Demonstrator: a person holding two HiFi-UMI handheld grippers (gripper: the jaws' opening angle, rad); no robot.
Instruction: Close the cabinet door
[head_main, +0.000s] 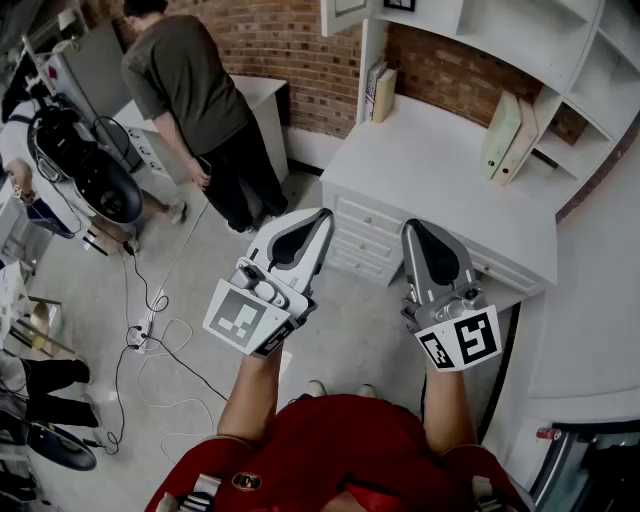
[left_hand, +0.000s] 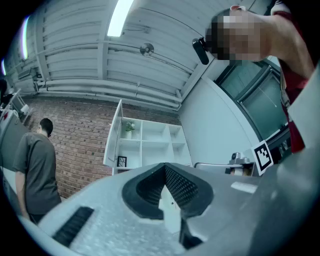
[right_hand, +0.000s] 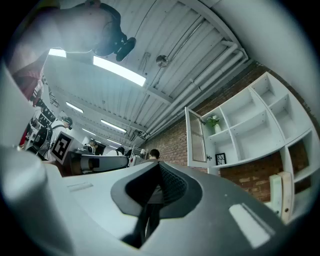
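L gripper (left_hand: 164, 169): fingers (left_hand: 186, 189) closed together, nothing between. R gripper (right_hand: 159, 167): same, pressed together, empty. Both held side by side above floor, near front of white tabletop (head_main: 430, 170), tips angled up. Cabinet door (right_hand: 196, 137): standing open at upper-left corner of white shelf unit (right_hand: 250, 125) on brick wall, well apart from both grippers. Bystander in dark shirt (head_main: 180, 70) stands at left.
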